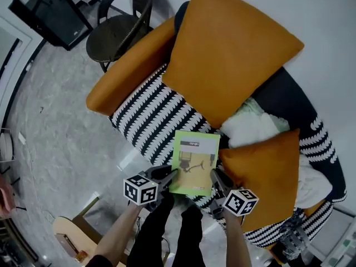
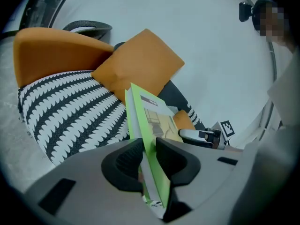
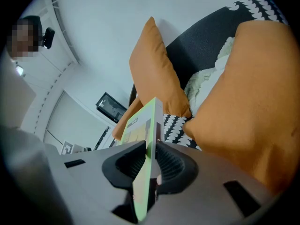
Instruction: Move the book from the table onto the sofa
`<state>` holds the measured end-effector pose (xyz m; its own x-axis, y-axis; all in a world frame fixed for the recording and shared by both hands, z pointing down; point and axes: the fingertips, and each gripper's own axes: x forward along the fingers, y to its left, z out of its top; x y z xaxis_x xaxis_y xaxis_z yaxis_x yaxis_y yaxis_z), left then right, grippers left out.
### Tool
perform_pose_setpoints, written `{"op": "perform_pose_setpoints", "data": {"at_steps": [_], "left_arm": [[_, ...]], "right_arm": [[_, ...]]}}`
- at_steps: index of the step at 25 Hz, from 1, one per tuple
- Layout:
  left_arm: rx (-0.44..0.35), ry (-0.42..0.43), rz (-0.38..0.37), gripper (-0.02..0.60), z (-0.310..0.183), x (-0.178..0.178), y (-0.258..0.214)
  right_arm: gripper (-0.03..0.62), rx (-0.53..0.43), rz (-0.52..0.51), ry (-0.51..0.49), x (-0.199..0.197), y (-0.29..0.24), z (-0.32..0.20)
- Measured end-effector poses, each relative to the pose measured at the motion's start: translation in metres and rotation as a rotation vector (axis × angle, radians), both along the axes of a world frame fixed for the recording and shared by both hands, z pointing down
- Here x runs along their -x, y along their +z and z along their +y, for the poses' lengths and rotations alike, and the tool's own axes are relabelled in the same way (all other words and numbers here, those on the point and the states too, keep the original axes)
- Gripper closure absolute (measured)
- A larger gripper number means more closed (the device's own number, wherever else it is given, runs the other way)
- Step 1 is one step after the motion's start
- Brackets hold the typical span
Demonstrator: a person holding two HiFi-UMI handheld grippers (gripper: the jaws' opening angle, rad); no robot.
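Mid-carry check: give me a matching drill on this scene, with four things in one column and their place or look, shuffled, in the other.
Things:
1. book
2. large orange cushion
3. black chair
4. sofa seat

Place or look:
a. black-and-white pattern
b. propped upright behind the seat
c. clamped by the left tongs and right tongs, one on each side
d. on the floor beyond the orange armrest

Pairs: 1-c, 2-b, 3-d, 4-a.
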<state>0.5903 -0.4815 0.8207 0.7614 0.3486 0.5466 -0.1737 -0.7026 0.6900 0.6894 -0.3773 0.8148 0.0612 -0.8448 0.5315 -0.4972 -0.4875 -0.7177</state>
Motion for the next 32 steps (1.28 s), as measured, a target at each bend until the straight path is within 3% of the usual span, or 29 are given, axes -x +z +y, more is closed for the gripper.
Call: {"op": "perform_pose_setpoints", "data": {"at_steps": [4, 6, 7, 18, 21, 26, 32], "left_arm": [[-0.036, 0.032, -0.013, 0.475, -0.012, -0.005, 0.014], [-0.050, 0.032, -0.026, 0.380, -0.015, -0.003, 0.017], [-0.050, 0.025, -0.032, 0.366, -0.015, -0.002, 0.016], [-0.054, 0.005, -0.036, 0.365, -0.013, -0.008, 0.001], [-0.071, 0.010, -0.007, 0.385, -0.010, -0.011, -0.021], [-0.127, 0.002, 0.057, 0.473, -0.005, -0.010, -0.077], [-0.251, -0.007, 0.123, 0.526, 0.002, -0.006, -0.162]], "right_arm": [[0.502, 0.033, 0.049, -0.015, -0.004, 0.008, -0.016], [0.454, 0.066, 0.086, -0.012, -0.005, 0.007, -0.015], [0.447, 0.074, 0.092, -0.008, -0.006, 0.005, -0.013], [0.445, 0.066, 0.069, -0.023, -0.009, -0.006, -0.009], [0.447, 0.047, 0.071, -0.036, -0.006, -0.021, -0.011], [0.453, 0.006, 0.098, -0.060, 0.003, -0.066, -0.014], [0.516, -0.048, 0.188, -0.080, 0.016, -0.147, -0.015]]}}
